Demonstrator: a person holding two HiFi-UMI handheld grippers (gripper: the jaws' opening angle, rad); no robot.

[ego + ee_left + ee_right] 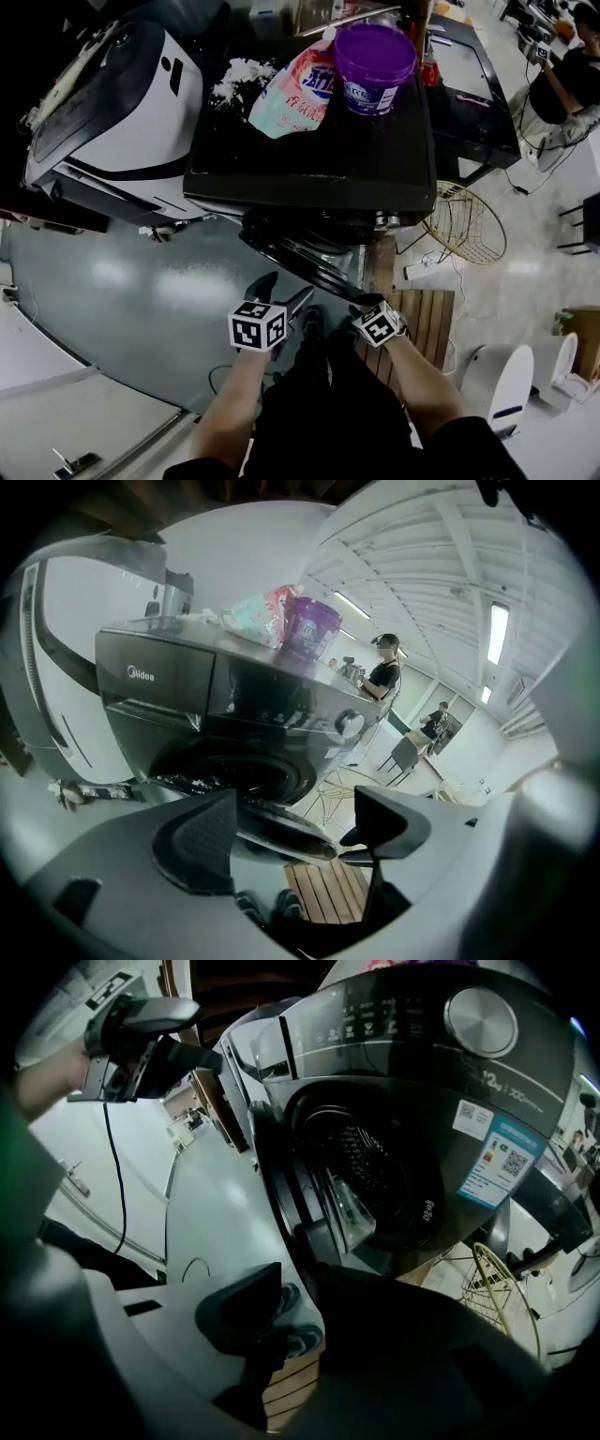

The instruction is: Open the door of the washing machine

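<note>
- The washing machine [309, 159] stood directly ahead of the person, a dark front-loader. A detergent bag [295, 89] and a purple tub [373, 56] sat on its top.
- Its door [309, 262] was already off the latch. It was swung out from the drum opening towards the person, hinged on the left of the opening as seen from the front. In the right gripper view it showed almost edge-on, with the glass bowl bulging from its inner face.
- The left gripper [291, 832] had its jaws well apart and gripped nothing; the door's rim lay just beyond them.
- The right gripper [295, 1321] had its jaws only a little apart. Floor and shoes showed through the gap, so it held nothing. In the head view it sat just beside the door's free edge.
- Handling, as a judgement: the door looked rigid and fairly heavy for its size. With a glossy rim and a glass centre, it would likely be slippery under the pads.
- It should swing freely on its hinge along an arc, so force across that arc would be wasted.
- The best hold seemed to be the free edge opposite the hinge, hooked or pinched on the rim, not on the glass.
- The task looked largely done; at most, widening the swing remained.
</note>
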